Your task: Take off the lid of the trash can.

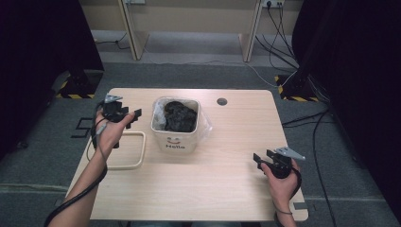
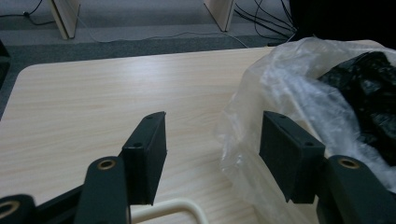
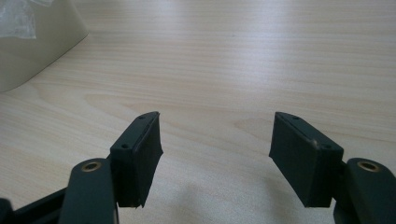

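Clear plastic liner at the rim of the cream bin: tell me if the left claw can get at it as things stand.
Probably yes. The left claw is open and empty, and the clear plastic liner of the cream bin bulges just beyond its right-hand jaw, with nothing between them. The black crumpled material sits farther inside.

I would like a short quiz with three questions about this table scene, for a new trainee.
1. True or false: the left gripper holds the clear liner.
2. What fills the bin? A) black bag B) red cups C) water
3. Which gripper is nearer to the bin?

Key:
1. False; its jaws are open beside the liner.
2. A, the black bag.
3. The left one; the right gripper is open and apart, over the bare table.
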Demonstrator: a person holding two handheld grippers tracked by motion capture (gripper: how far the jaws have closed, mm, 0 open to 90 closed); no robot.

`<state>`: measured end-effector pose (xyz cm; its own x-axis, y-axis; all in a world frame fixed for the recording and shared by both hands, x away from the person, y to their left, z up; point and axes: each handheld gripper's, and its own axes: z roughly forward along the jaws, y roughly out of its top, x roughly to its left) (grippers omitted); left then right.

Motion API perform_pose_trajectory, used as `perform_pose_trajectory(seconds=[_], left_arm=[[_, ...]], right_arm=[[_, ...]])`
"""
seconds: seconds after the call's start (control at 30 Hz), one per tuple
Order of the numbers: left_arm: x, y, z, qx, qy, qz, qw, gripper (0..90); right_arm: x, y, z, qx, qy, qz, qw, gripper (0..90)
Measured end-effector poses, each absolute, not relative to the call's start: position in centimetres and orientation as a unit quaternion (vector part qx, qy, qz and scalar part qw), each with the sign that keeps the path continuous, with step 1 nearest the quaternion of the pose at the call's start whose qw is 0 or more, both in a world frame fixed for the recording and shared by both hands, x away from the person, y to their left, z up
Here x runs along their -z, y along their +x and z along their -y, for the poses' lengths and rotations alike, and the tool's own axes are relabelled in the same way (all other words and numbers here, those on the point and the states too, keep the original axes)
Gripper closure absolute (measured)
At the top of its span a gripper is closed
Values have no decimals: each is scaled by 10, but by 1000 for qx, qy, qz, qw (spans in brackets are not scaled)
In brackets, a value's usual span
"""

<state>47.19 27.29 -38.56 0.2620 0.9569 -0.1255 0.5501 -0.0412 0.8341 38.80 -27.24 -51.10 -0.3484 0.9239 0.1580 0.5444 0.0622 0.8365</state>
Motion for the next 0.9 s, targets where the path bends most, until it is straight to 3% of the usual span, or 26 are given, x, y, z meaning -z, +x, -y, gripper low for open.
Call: perform_pose_trajectory(seconds=[0.67, 0.9], left_arm=[[380, 500, -227, -213, 704, -546, 401, 446], [385, 505, -223, -200, 711, -550, 390, 588]], right_arm=[[511, 388, 272, -438, 527, -696, 217, 337], [511, 388, 272, -437, 527, -696, 217, 336]])
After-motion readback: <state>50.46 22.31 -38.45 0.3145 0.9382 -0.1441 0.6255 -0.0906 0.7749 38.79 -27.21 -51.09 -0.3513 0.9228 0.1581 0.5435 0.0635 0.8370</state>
